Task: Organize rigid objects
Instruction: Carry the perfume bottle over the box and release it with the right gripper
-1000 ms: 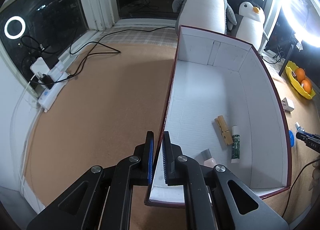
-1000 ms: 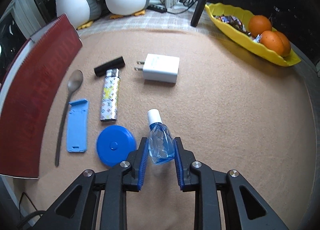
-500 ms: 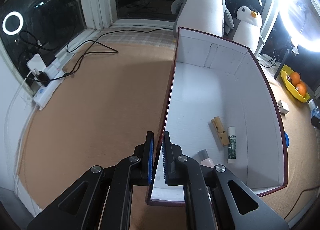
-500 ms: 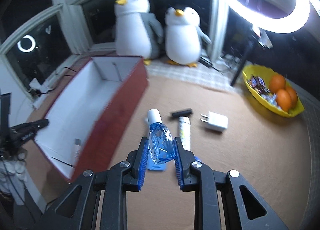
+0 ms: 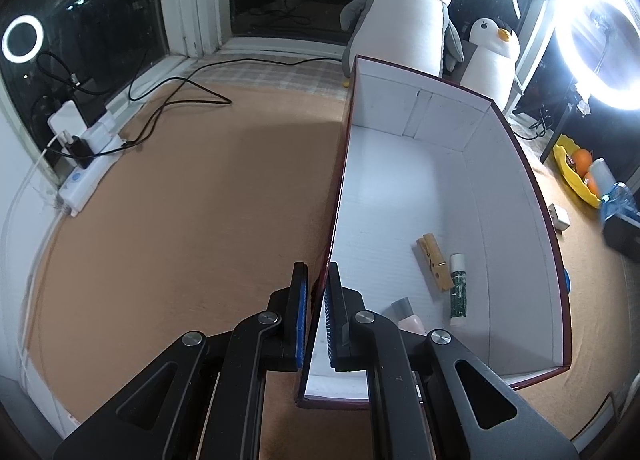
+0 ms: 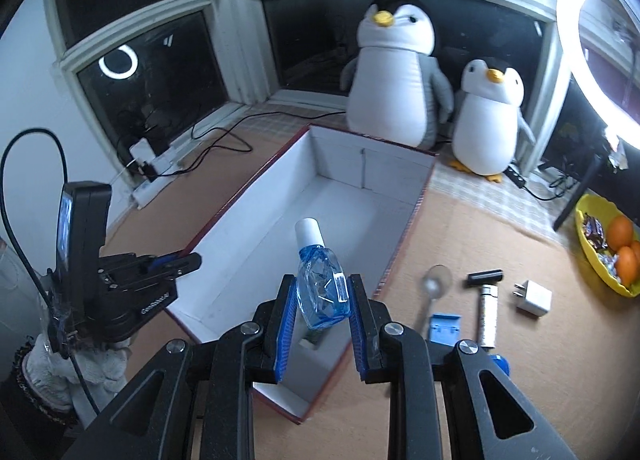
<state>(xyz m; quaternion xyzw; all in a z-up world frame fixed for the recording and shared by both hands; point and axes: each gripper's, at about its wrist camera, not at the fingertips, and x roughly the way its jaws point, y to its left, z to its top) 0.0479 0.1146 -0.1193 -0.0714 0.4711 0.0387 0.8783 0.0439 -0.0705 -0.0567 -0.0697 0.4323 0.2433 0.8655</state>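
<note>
A red box with a white inside point(image 5: 400, 180) lies on the brown table; it also shows in the right wrist view point(image 6: 340, 196). My left gripper point(image 5: 315, 320) is shut on the box's left wall near its front corner. My right gripper point(image 6: 322, 312) is shut on a small blue bottle with a white cap point(image 6: 320, 284) and holds it above the box's near end. In the box lie a wooden clothespin point(image 5: 434, 266), a green tube point(image 5: 458, 290) and a pink item with a grey cap point(image 5: 408, 314). The left gripper shows in the right wrist view point(image 6: 176, 264).
On the table right of the box lie a spoon point(image 6: 434, 292), a blue clip point(image 6: 444, 328), a lighter point(image 6: 488, 312), a black stick point(image 6: 485, 278), a white charger point(image 6: 534, 297) and a blue disc point(image 6: 500, 364). A yellow fruit tray point(image 6: 600, 260), two plush penguins point(image 6: 396, 72) and a power strip point(image 5: 86, 176) stand around.
My right gripper lifted the blue bottle off the table and carried it left, over the box. My left gripper kept its hold on the box wall.
</note>
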